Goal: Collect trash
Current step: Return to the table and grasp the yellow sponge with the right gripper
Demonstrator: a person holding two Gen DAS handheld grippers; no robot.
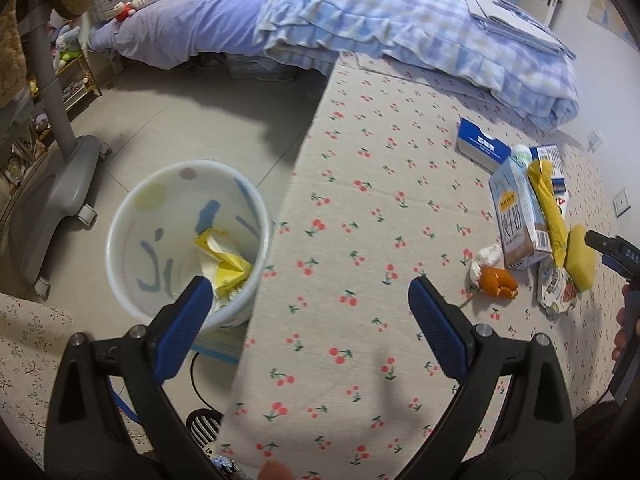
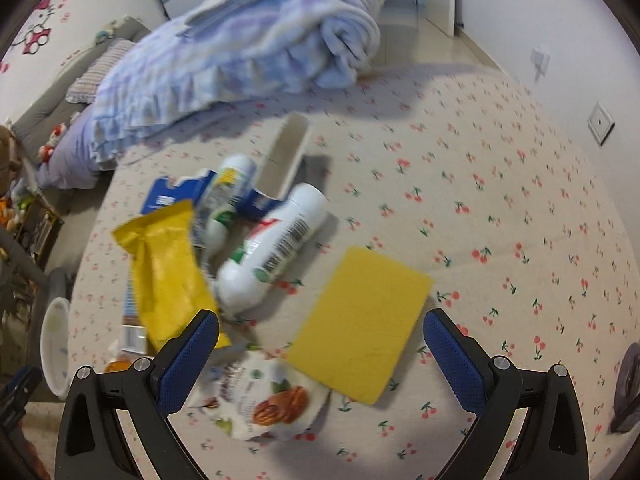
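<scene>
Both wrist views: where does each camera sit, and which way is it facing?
Left wrist: above the table's near edge, facing the bin on the floor and the tablecloth; open left gripper and a fingertip show.
Right wrist: over the trash pile, facing the yellow sponge; open right gripper shows.
Shared: sponge, bin, yellow wrapper, blanket.

cherry-print beige tablecloth, yellow sponge, yellow wrapper, white bottle with a barcode, blue checked blanket, white bin with pastel dots, orange peel.
</scene>
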